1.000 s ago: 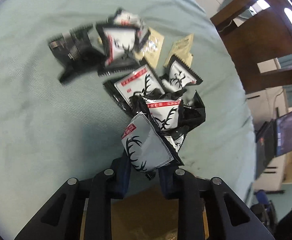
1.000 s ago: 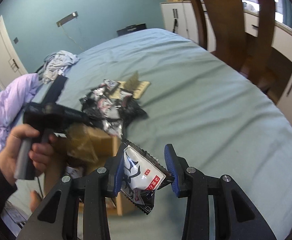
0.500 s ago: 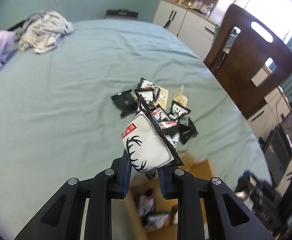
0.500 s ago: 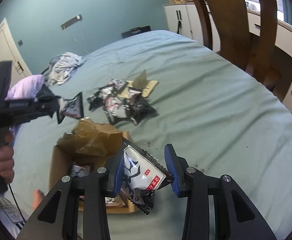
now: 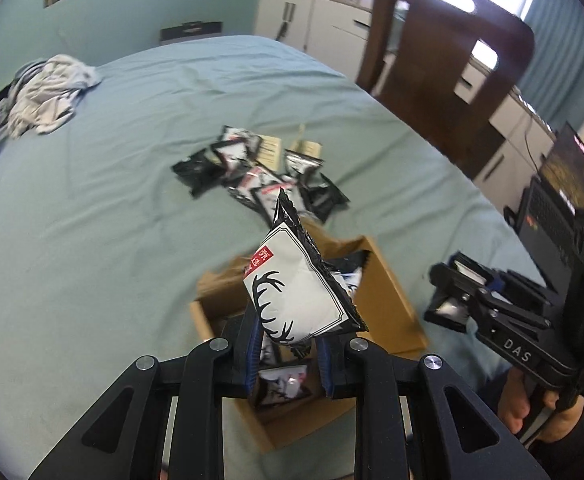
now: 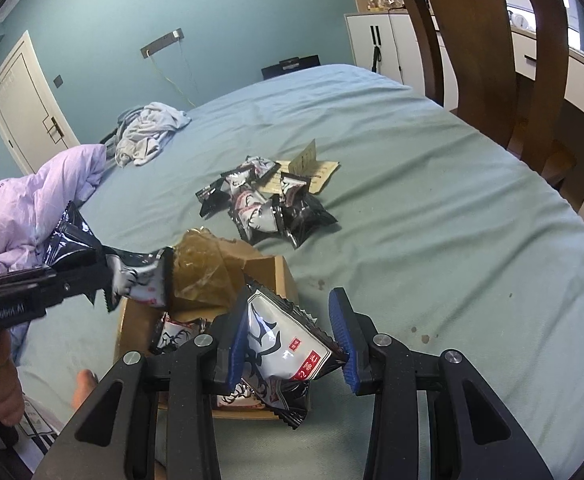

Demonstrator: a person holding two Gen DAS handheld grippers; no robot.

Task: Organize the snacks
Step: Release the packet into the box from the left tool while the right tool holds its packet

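CHANGE: left gripper (image 5: 288,354) lifted off the snack pile (image 5: 260,178), now over cardboard box (image 5: 388,300) at 6 o'clock of pile, clamped on antler packet (image 5: 298,296) | right gripper (image 6: 292,344) unmoved, gripping second packet (image 6: 280,346) | NEXT: likely drop both in

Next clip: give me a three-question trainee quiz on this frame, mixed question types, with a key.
1. True or false: both grippers hold a snack packet.
2. Where does the cardboard box sit relative to the packet pile? A) nearer the person B) beyond it C) under it
3. Fill in: the bedsheet is pale ____.

Key: 1 true: left gripper and right gripper each clamp an antler-print packet. 2 A. 3 green.
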